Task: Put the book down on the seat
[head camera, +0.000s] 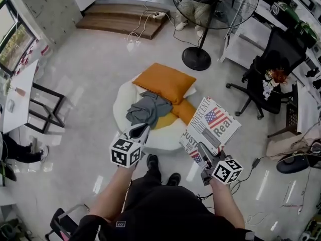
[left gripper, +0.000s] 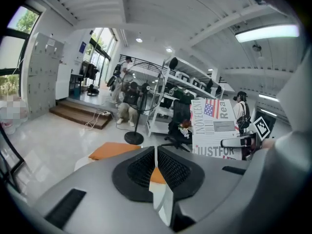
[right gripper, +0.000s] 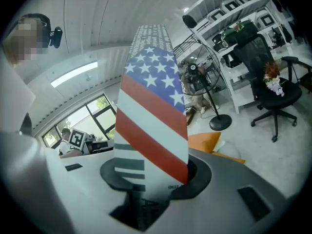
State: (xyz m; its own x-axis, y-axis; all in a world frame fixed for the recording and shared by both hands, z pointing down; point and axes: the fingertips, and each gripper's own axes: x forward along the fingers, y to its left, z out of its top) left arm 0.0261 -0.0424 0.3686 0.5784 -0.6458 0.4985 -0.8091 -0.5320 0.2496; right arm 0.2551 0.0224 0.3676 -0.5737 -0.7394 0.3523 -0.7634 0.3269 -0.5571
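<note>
L gripper [head camera: 140,132] hangs over the near edge of the round white cushioned seat [head camera: 123,97]. In its own view the L gripper's jaws are pressed together w/ nothing between them, only a hairline slit, so it plays no part in the carry.

On the seat: a crumpled grey cloth [head camera: 148,109] lies at about the middle. A big orange square cushion [head camera: 163,82] sits at the far edge, and a 2nd orange cushion [head camera: 184,110] pokes out at the right edge.

R gripper [head camera: 203,152] is clamped on the thin white book with the US-flag cover and newsprint lettering [head camera: 213,124]. It grips the book's near bottom edge, so the book stands up from the jaws, cover tilted toward the head cam. The R gripper view shows the flag spine [right gripper: 151,106] rising straight out of the closed pads.

The book is in the air just off the seat's right edge, not touching it.

Progress: the pick-up and carry look done and the book is brought near. Still left: swing it over the seat, lay it flat (the bare near part looks best, as cloth & cushions take up the rest), then open the jaws.
</note>
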